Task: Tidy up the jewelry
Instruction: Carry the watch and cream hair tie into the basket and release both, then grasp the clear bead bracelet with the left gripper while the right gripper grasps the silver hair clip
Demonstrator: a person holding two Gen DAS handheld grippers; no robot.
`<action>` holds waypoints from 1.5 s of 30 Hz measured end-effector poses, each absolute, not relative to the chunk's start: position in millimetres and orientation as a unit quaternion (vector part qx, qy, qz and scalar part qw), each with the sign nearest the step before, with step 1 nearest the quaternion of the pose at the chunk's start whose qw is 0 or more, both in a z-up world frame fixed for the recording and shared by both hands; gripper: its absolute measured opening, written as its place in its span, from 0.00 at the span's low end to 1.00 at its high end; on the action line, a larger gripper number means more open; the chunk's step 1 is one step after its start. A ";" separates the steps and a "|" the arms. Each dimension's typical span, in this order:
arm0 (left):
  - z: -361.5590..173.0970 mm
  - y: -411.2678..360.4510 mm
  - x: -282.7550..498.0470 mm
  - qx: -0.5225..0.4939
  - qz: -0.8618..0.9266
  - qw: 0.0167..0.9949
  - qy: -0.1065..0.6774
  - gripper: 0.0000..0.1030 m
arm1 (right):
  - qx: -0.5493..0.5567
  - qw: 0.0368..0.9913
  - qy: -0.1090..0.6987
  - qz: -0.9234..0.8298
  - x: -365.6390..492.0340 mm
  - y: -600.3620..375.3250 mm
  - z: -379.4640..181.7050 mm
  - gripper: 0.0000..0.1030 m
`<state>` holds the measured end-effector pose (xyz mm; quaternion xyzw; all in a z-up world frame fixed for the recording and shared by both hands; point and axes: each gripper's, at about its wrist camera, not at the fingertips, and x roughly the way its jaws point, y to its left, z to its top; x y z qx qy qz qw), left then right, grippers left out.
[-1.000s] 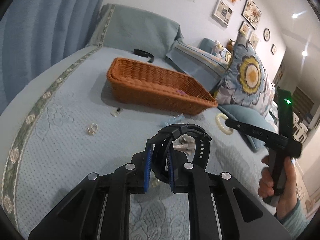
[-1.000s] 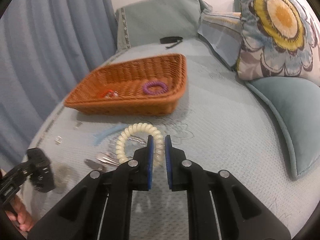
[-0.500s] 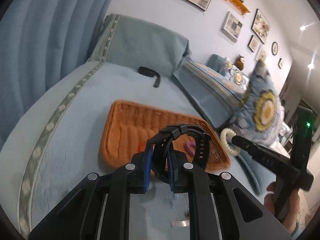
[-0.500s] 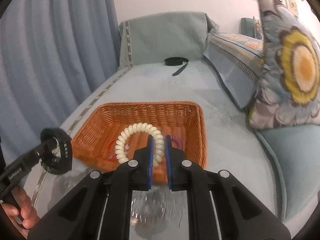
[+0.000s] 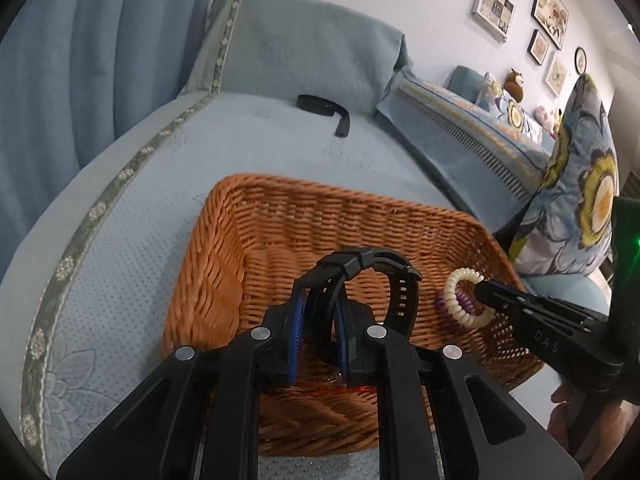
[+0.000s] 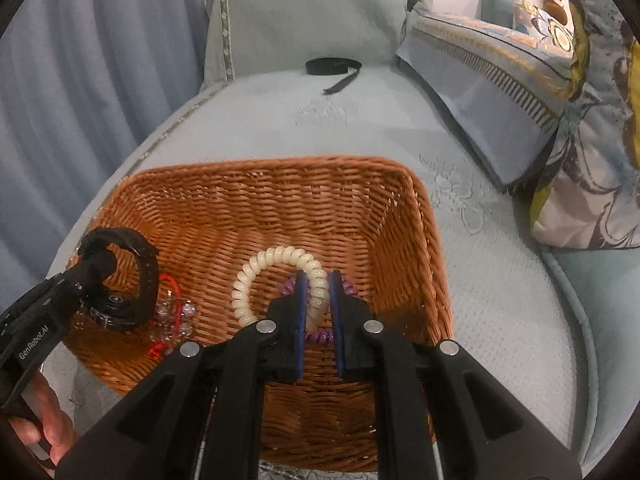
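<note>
- The left gripper (image 5: 318, 334) is clamped on a black wristwatch (image 5: 368, 276), its blue pads pinching the strap so the looped band stands up above the jaws; gripping the strap edge-on looks like the only easy way to carry something that floppy.
- The right gripper (image 6: 318, 312) is clenched on a cream spiral bracelet (image 6: 256, 276), one side of the coil squeezed between the pads and the rest arching free to the left.
- Both pieces hang over the open wicker basket (image 6: 400, 216), which sits on the blue bedspread (image 6: 500, 300). To my eye the carry is over and the drop comes next: the jaws only need to part.
- Already lying on the basket floor are a purple coil band (image 6: 320, 336), directly under the right gripper's tips, and a red-corded piece with clear beads (image 6: 172, 312) near the left side. So the basket is plainly the collecting place.
- Both tools tilt downward into the basket, side by side but apart, the watch to the left, the bracelet to the right. A person's hand (image 6: 52, 432) shows at the lower left edge, wrapped round the left tool's handle.
- A black strap (image 6: 334, 68) lies well away, near the headboard cushion, not yet gathered.
- One risk I'd guess: the coil could snag a pad on release.
</note>
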<state>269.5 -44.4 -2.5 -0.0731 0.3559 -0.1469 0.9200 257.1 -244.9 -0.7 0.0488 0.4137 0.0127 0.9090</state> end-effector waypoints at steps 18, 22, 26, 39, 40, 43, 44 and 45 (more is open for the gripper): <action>54.7 -17.8 172.8 -0.088 -0.197 0.927 0.306 0.47 | 0.097 0.919 0.375 0.071 175.4 -255.8 40.6 0.21; 65.0 -6.5 133.3 -0.089 -0.205 0.929 0.294 0.48 | 0.092 0.925 0.358 0.087 132.1 -253.1 44.1 0.21; 54.2 8.6 94.8 -0.096 -0.198 0.928 0.301 0.48 | 0.089 0.923 0.360 0.101 97.1 -249.0 31.3 0.21; -38.9 35.6 69.5 -0.144 -0.190 0.895 0.377 0.48 | 0.084 0.886 0.433 0.145 86.6 -245.0 -42.9 0.21; -44.2 34.9 71.5 -0.149 -0.191 0.891 0.384 0.48 | 0.081 0.883 0.438 0.147 88.5 -243.5 -45.2 0.21; -54.8 34.5 79.0 -0.159 -0.190 0.882 0.402 0.48 | 0.067 0.881 0.442 0.155 92.9 -237.6 -46.0 0.26; -54.9 35.2 79.6 -0.162 -0.191 0.881 0.401 0.48 | 0.061 0.881 0.442 0.156 94.0 -235.8 -45.8 0.31; -54.6 34.9 79.2 -0.161 -0.192 0.881 0.401 0.48 | 0.057 0.881 0.443 0.158 95.0 -234.2 -45.7 0.33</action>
